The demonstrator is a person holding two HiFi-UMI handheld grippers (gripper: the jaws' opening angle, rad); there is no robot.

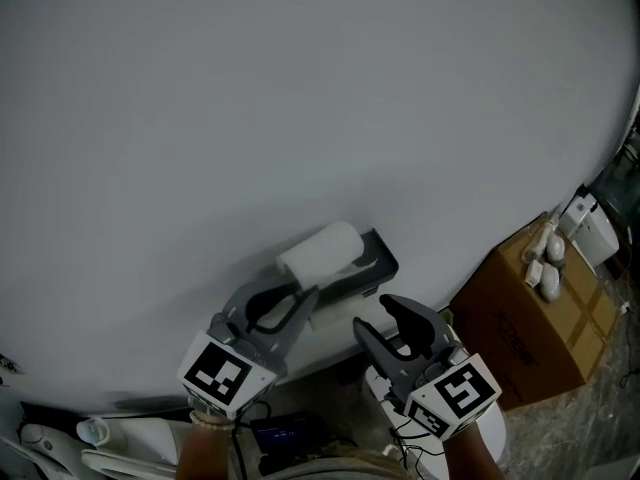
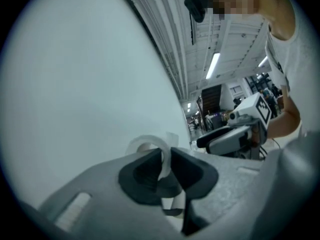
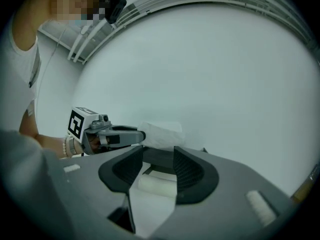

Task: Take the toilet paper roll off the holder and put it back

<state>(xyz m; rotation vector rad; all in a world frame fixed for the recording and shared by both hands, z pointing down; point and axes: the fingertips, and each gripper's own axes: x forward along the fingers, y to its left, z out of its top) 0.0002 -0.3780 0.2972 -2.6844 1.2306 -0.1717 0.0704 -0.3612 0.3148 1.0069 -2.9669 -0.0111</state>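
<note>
A white toilet paper roll (image 1: 322, 249) sits on a dark holder (image 1: 374, 265) fixed to the pale wall. My left gripper (image 1: 300, 294) reaches up to the roll's near end and is shut on the toilet paper roll. In the left gripper view the roll's curved rim (image 2: 148, 144) is pinched between the pads of the left gripper (image 2: 165, 157). My right gripper (image 1: 379, 314) hangs open just below and right of the holder, touching nothing. In the right gripper view the right gripper (image 3: 158, 152) frames the holder (image 3: 156, 157), with the roll (image 3: 163, 133) above it.
A brown cardboard box (image 1: 528, 333) stands on the floor at the right, with small white objects (image 1: 545, 263) on top. A white unit (image 1: 592, 230) is behind it. The plain wall (image 1: 300, 98) fills the upper view. White fixtures (image 1: 95, 440) lie at the lower left.
</note>
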